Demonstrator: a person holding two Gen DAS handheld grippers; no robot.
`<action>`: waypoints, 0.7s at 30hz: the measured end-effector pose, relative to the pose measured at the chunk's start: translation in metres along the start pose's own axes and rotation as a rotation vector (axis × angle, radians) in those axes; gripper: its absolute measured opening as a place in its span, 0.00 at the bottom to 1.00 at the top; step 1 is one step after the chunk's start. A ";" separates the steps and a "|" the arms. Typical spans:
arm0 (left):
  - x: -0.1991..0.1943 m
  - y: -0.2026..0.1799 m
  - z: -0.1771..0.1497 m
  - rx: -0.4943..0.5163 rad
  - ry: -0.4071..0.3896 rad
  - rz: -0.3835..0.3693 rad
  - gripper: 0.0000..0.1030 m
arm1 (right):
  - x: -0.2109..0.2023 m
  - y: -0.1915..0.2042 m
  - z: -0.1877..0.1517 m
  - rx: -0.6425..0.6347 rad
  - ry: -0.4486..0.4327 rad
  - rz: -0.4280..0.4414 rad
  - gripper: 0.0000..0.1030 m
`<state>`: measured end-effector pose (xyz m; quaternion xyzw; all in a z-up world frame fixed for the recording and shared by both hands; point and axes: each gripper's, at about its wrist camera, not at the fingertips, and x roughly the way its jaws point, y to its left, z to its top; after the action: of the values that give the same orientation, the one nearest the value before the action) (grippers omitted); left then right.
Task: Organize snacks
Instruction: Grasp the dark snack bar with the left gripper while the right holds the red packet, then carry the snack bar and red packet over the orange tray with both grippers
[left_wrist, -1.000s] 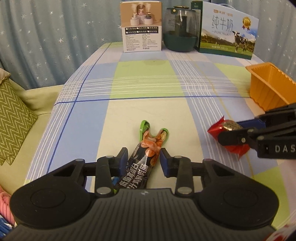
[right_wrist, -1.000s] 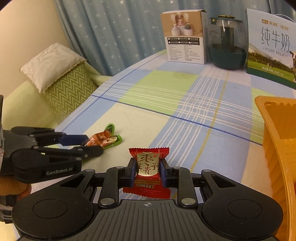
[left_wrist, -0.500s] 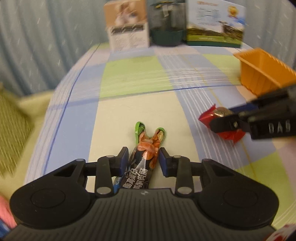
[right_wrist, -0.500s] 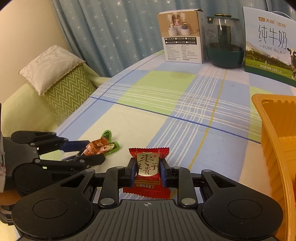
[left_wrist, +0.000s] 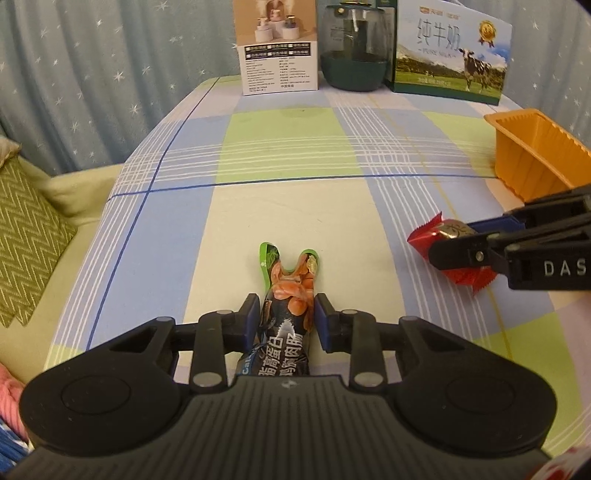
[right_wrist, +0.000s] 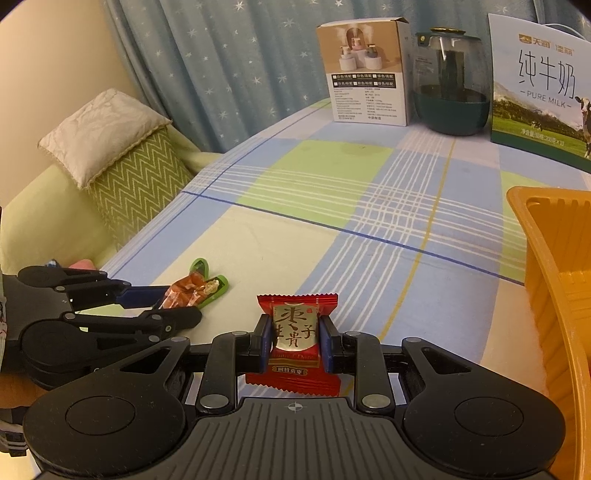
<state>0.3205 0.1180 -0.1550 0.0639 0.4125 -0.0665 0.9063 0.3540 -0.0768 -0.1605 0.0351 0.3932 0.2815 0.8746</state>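
Note:
My left gripper (left_wrist: 286, 314) is shut on a long dark snack stick pack (left_wrist: 286, 332) with a green forked end, held over the checked tablecloth. It also shows in the right wrist view (right_wrist: 195, 290), held by the left gripper (right_wrist: 162, 304). My right gripper (right_wrist: 294, 336) is shut on a red date candy packet (right_wrist: 294, 328) with a gold label. In the left wrist view the red packet (left_wrist: 439, 236) sits in the right gripper (left_wrist: 461, 240) to the right. An orange tray (right_wrist: 550, 280) stands at the right, close to the right gripper.
At the table's far end stand a white product box (left_wrist: 279, 48), a dark green glass jar (left_wrist: 354, 48) and a milk carton box (left_wrist: 450, 51). A sofa with a green zigzag cushion (right_wrist: 122, 162) lies left of the table edge. The orange tray (left_wrist: 535, 155) shows right.
Both grippers keep hold of their snacks. The left gripper swung and settled, with its view tilting back up. The right gripper moved a little toward the orange tray.

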 end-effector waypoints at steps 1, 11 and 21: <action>0.000 0.000 0.000 -0.013 -0.001 0.008 0.26 | -0.001 0.000 0.000 0.000 -0.001 0.000 0.26; -0.022 -0.003 -0.006 -0.125 -0.023 0.020 0.25 | -0.023 0.002 0.000 0.024 -0.040 -0.028 0.26; -0.067 -0.009 -0.012 -0.243 -0.052 0.030 0.25 | -0.066 0.013 -0.010 0.020 -0.065 -0.063 0.26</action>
<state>0.2667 0.1162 -0.1122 -0.0418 0.3930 -0.0039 0.9186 0.3056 -0.1015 -0.1196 0.0407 0.3683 0.2485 0.8950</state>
